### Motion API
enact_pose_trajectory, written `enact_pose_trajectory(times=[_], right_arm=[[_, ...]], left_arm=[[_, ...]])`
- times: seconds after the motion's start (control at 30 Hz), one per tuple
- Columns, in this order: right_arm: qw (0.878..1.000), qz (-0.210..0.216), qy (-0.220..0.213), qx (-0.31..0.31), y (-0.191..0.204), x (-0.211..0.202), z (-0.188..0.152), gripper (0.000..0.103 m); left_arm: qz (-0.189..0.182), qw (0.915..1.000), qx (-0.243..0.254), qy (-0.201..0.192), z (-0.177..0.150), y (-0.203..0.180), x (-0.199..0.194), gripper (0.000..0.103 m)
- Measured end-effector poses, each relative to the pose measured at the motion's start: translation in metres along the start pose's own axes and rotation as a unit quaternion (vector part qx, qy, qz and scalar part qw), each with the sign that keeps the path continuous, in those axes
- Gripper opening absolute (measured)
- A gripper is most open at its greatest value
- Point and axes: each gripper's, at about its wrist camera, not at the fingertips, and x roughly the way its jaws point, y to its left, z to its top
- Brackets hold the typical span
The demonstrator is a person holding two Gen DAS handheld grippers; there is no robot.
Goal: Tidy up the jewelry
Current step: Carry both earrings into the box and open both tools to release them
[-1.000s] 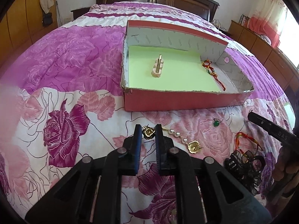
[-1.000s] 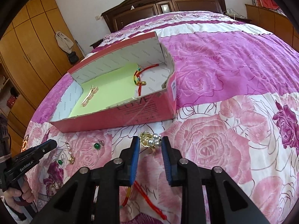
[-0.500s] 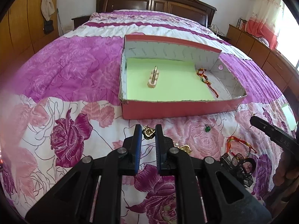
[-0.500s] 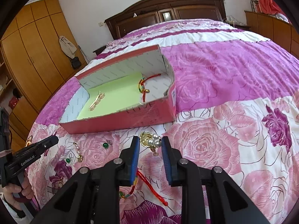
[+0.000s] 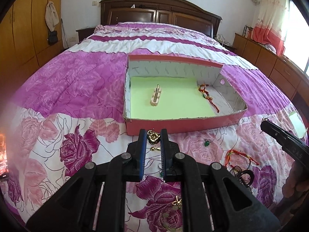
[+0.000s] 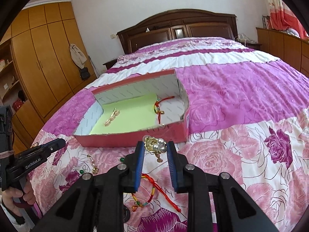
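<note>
Gold pendant [image 5: 153, 136] pinched at tips of left gripper [image 5: 153, 137], clenched on it, lifted above bedspread [image 5: 58, 89], just near side of box [image 5: 183, 122] front wall. Pearl brooch [image 6: 156, 145], gold with white pearls, clamped between tips of right gripper [image 6: 155, 147], also raised off bedspread, near box's right front corner in right wrist view. Small dangle hanging below brooch.

Box red outside, white walls inside, green sheet [image 5: 170, 98] on floor. Gold clip [image 5: 155, 96] lying on sheet, left of centre. Red cord bracelet [image 5: 208, 96] with beads at sheet's right edge, partly on bare white floor.

Loose pieces on bedspread near side of box: green stone earring [image 5: 206, 143] right of left gripper; red cord [image 5: 239, 155] further right; black tangle [image 5: 242, 175] near it. Small gold bit [image 5: 154, 148] showing between left fingers lower down. Gold chain piece [image 5: 176, 205] close under left gripper body.

Right wrist view: red-yellow cord [image 6: 154, 191] under right gripper, gold pearl chain [image 6: 92, 164] and green beads [image 6: 82, 172] to left. Left gripper seen there at far left, held by hand [image 6: 17, 197]. Right gripper's black tip at right edge of left wrist view.

Wooden headboard [image 5: 160, 14] far end, wardrobe [image 6: 38, 58] left.
</note>
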Motion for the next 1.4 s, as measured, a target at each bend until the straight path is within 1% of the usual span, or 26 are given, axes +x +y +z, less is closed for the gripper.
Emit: enact_pose_trajectory(times=[0.23,0.43,0.7,0.87,1.07,1.2,1.33,1.4], right_arm=[[1.000,0.001,-0.026,-0.006,0.005,-0.011,0.007,0.026],[0.998,-0.003,-0.056,-0.019,0.009,-0.015,0.019,0.026],[0.996,-0.001,-0.084,-0.031,0.014,-0.001,0.039,0.026],[0.993,0.000,-0.114,-0.033,0.015,0.010,0.054,0.026],[0.993,-0.006,-0.113,-0.038,0.010,0.035,0.070,0.026],[0.994,-0.012,-0.105,-0.039,0.005,0.053,0.075,0.026],[0.995,-0.022,-0.089,-0.045,0.003,0.072,0.076,0.026],[0.996,-0.027,-0.077,-0.047,0.002,0.082,0.075,0.026]], left_arm=[[0.006,0.9997,0.005,-0.025,0.008,-0.005,-0.009,0.006],[0.007,0.9990,0.007,-0.043,0.020,-0.008,-0.006,0.006],[0.016,0.9975,0.007,-0.069,0.040,-0.007,0.006,0.006],[0.028,0.9951,-0.003,-0.094,0.054,-0.006,0.018,0.006],[0.041,0.9927,0.001,-0.113,0.069,-0.006,0.037,0.006],[0.050,0.9918,0.005,-0.118,0.076,-0.009,0.050,0.006],[0.054,0.9924,0.006,-0.111,0.080,-0.010,0.067,0.006],[0.058,0.9933,0.008,-0.100,0.080,-0.012,0.078,0.006]])
